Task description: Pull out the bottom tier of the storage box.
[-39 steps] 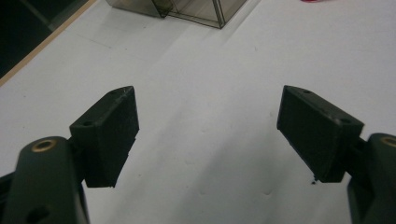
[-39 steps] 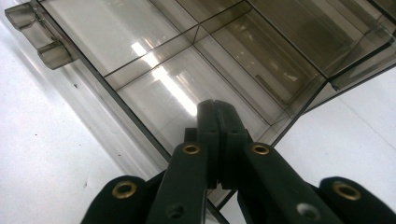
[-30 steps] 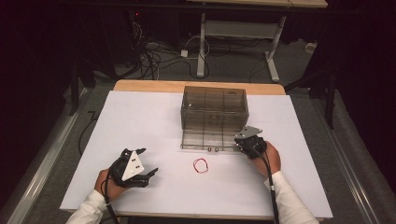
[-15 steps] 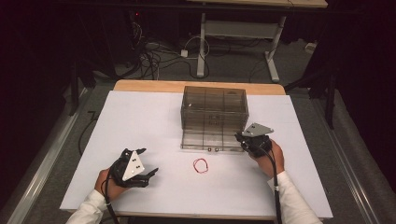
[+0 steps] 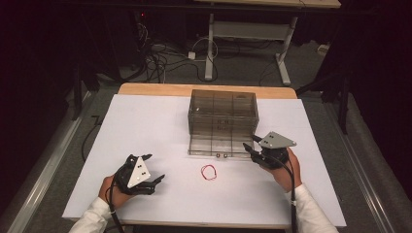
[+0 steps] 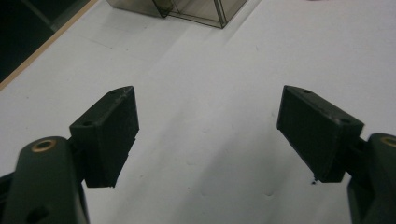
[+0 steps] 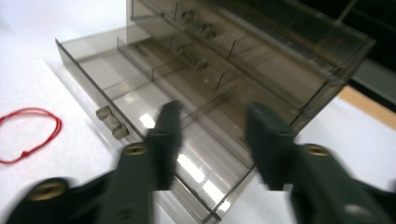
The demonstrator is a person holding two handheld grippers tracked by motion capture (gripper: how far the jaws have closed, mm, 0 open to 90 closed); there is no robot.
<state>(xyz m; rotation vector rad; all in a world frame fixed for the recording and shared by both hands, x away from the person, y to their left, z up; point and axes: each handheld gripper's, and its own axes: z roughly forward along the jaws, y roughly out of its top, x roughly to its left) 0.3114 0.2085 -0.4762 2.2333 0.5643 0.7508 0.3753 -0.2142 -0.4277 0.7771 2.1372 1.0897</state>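
The clear plastic drawer box (image 5: 222, 119) stands at the far middle of the white table (image 5: 145, 126), its bottom drawer (image 5: 216, 148) pulled out toward the person; the right gripper (image 5: 253, 148) hovers at the drawer's right front corner, its jaws just opening, about half apart, with nothing between them; the right gripper view shows the drawer's dividers (image 7: 154, 74) and two small knobs (image 7: 112, 122); a red loop of string (image 5: 209, 172) lies just before the drawer; the left gripper (image 5: 154, 170) sits well apart, jaws wide over bare table, holding nothing.

Smoky clear drawer box (image 5: 222, 116) — bottom drawer (image 7: 154, 107) pulled open — mid-table.
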